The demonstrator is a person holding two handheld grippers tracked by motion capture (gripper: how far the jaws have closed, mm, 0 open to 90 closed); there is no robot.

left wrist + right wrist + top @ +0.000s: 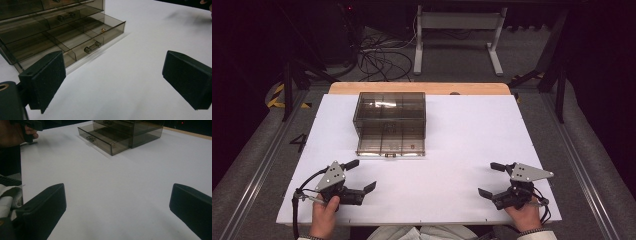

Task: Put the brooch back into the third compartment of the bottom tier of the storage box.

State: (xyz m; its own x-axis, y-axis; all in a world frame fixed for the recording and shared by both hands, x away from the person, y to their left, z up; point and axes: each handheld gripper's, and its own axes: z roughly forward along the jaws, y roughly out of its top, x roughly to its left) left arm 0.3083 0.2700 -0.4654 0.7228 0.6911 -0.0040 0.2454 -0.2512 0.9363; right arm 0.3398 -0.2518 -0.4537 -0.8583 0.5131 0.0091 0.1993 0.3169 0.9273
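Left hand-held gripper wide open, holds nothing, rests near tabletop front edge. Right hand-held gripper same. Drawer box sits far side, bottom drawer pulled out. Start step, likely. Next: reach forward to drawer handle.

Smoky brown see-through drawer box, white table
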